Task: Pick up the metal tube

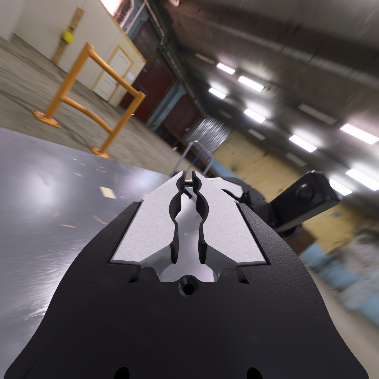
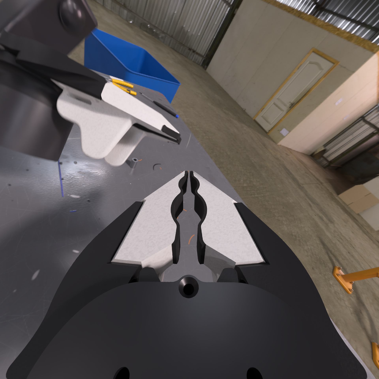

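Note:
The metal tube (image 2: 134, 162) is a short grey cylinder that stands upright on the grey metal table (image 2: 41, 215), seen in the right wrist view. My left gripper (image 2: 173, 137) hovers above the table just over and left of the tube, apart from it, with its jaws together and nothing between them. My right gripper (image 2: 188, 173) is shut and empty, and points along the table a little to the right of the tube. In the left wrist view my left gripper (image 1: 188, 174) shows shut, the tube is hidden, and the right gripper's body (image 1: 291, 203) sits beyond it to the right.
A blue bin (image 2: 131, 59) stands at the table's far end. Yellow-handled tools (image 2: 123, 84) and a thin black tool with a blue tip (image 2: 164, 105) lie before it. The table's edge runs close on the right. An orange floor railing (image 1: 90, 90) stands beyond the table (image 1: 51, 205).

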You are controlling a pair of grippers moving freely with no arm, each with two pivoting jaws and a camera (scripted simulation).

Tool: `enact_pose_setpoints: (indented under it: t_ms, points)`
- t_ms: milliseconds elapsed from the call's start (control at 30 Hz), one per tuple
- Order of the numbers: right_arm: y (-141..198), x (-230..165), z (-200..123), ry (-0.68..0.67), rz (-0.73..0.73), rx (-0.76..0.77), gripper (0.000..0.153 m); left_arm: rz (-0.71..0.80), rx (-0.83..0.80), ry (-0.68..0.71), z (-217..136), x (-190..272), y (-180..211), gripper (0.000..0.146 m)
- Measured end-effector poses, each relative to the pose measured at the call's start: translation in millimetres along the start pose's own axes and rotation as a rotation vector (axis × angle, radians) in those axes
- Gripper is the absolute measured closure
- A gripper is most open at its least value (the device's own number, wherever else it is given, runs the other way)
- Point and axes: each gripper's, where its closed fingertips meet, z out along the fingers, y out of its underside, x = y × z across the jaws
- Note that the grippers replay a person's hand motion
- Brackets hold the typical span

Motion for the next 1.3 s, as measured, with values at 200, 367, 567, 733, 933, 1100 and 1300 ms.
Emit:
enact_pose_setpoints:
  t_ms: [200,367,567,733,933,1100,1300]
  points:
    - [6.8,-20.3,16.7,-0.126,0.05,-0.038,0.151,0.457,-0.218,-0.26,-36.1,-35.2,-25.1,0.13]
    - [19.0,-40.4,34.9,-0.236,0.071,-0.116,0.15,0.688,-0.577,-0.488,-85.4,-91.3,-22.6,0.13]
    - [45.4,-76.7,60.1,-0.403,0.074,-0.265,0.15,0.708,-0.799,-0.592,-121.1,-143.7,-6.8,0.132]
    - [60.3,-97.4,81.2,-0.489,0.095,-0.352,0.15,0.755,-0.908,-0.548,-123.7,-161.7,3.9,0.132]
    - [72.3,-105.6,103.8,-0.522,0.11,-0.448,0.151,0.76,-1.033,-0.507,-127.9,-179.8,19.8,0.122]
    - [78.7,-110.6,115.3,-0.544,0.13,-0.509,0.15,0.722,-1.012,-0.446,-121.3,-179.4,26.4,0.132]
    - [82.1,-106.2,117.8,-0.534,0.159,-0.522,0.15,0.787,-1.028,-0.401,-115.9,-172.0,27.4,0.142]
